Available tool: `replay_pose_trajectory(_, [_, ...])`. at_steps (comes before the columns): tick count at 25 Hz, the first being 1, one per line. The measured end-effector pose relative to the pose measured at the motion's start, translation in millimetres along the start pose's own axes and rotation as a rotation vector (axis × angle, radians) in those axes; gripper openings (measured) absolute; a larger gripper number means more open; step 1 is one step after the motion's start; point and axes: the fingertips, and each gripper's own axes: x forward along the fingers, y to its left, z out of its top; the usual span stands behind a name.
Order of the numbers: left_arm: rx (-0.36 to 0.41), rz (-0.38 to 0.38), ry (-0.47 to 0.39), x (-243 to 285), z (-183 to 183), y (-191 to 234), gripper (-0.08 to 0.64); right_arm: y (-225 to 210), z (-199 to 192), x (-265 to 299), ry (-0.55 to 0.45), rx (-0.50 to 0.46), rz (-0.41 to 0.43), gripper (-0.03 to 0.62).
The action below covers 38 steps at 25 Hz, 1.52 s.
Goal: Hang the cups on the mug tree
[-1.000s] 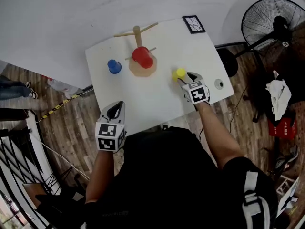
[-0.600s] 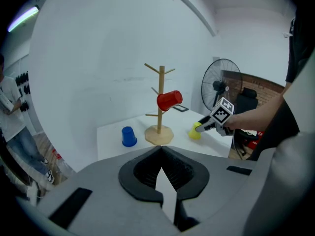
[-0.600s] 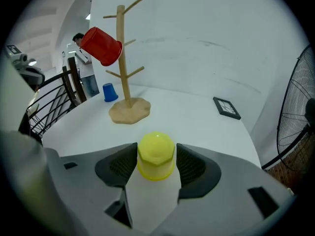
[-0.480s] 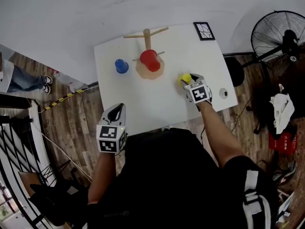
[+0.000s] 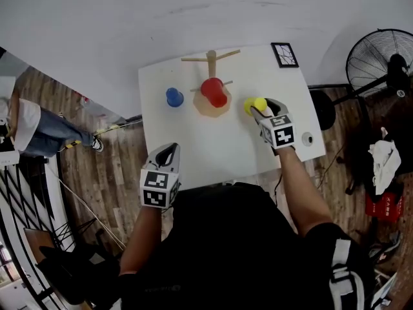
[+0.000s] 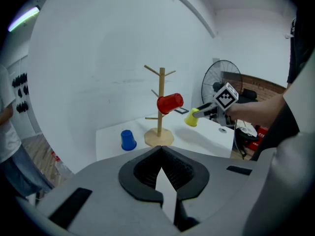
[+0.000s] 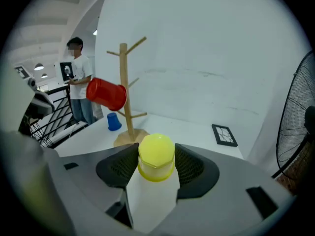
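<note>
The yellow cup (image 7: pixel 156 156) sits between the pads of the right gripper (image 5: pixel 262 111), whose jaws are spread wide and press on its two sides, holding it just above the table (image 5: pixel 213 148), to the right of the mug tree (image 5: pixel 211 62). A red cup (image 5: pixel 213 92) hangs tilted on a lower peg of the tree, and a blue cup (image 5: pixel 173 97) stands upside down on the table to the tree's left. The left gripper (image 6: pixel 162 180) hovers at the table's near edge, well apart from the cups, its jaws closed on nothing.
</note>
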Motion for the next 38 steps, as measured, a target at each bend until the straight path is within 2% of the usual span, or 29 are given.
replay_pose_trajectory(4, [0.008, -0.009, -0.007, 1, 3, 1, 0.012, 1, 49, -22, -0.126, 0.041, 0.008, 0.229])
replay_pose_trajectory(11, [0.014, -0.014, -0.010, -2, 2, 1, 0.012, -6, 130, -72, -0.382, 0.221, 0.097, 0.229])
replay_pose_trajectory(21, [0.013, -0.005, -0.016, -9, -2, -4, 0.012, -13, 197, -106, -0.567, 0.285, 0.161, 0.229])
replay_pose_trajectory(30, [-0.020, 0.028, -0.023, -20, -12, -4, 0.012, -13, 219, -84, -0.601, 0.383, 0.261, 0.229])
replay_pose_trajectory(38, [-0.050, 0.059, -0.025, -30, -20, -1, 0.012, 3, 211, -44, -0.512, 0.497, 0.362, 0.229])
